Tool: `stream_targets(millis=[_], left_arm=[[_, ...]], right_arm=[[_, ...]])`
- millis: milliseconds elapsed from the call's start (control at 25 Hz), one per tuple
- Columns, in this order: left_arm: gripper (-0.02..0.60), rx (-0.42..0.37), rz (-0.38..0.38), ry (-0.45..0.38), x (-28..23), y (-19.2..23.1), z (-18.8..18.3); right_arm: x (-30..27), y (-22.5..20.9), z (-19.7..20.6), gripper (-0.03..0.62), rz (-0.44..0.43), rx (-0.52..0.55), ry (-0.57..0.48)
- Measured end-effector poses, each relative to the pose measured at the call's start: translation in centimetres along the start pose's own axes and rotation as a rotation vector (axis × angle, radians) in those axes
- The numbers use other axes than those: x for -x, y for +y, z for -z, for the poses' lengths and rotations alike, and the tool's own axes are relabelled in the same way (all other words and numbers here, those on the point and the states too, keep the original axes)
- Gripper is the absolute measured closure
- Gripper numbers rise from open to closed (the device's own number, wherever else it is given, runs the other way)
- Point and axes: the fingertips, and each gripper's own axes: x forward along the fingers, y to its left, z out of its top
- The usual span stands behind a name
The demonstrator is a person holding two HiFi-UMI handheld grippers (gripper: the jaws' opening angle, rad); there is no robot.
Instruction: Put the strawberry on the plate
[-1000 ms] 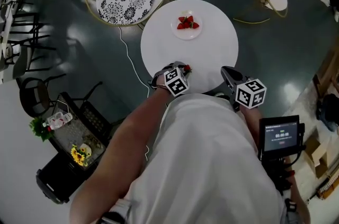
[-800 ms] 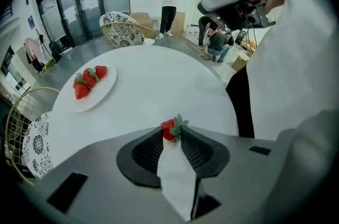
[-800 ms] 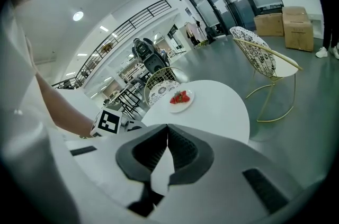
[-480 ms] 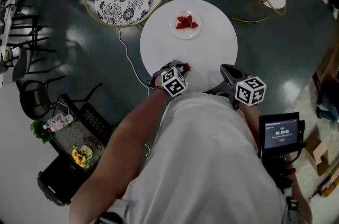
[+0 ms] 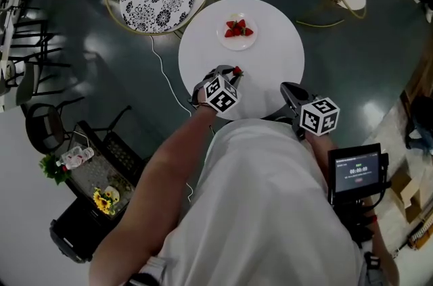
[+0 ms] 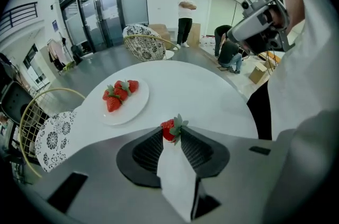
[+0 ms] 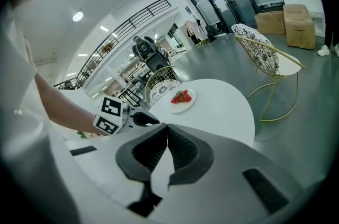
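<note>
My left gripper [image 6: 172,135] has its jaws clenched on the strawberry [image 6: 168,130] at their tips, over the round white desk [image 6: 212,96]. The plate [image 6: 135,107] lies ahead-left, bearing three strawberries [image 6: 117,95]. My right gripper [image 7: 165,127] has its jaws pressed together, empty. A wire chair [image 6: 145,40] stands beyond.

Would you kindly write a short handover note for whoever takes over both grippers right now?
Left gripper: shut on a strawberry at its jaw tips, over the near side of the white table.
Right gripper: jaws together, empty, at the table's near edge.
Plate: on the far side of the table, three strawberries on it.
Done: strawberry picked up.
Left: carry it to the plate and release it there.
</note>
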Motion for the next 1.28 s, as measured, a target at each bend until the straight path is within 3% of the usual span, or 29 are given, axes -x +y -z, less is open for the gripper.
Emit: stream_targets(millis=[1080,1280], left_arm=[[0.474,0.194,-0.109,-0.055,-3.3,9.2,-4.7],[0.474,0.181,-0.102,-0.057,-3.9,9.6,-5.6]], right_arm=[[-2.3,-1.3,-0.9,0.586,0.013,-0.044,0.036],[-2.0,-1.9,-0.4,0.586,0.035,-0.064,0.038]])
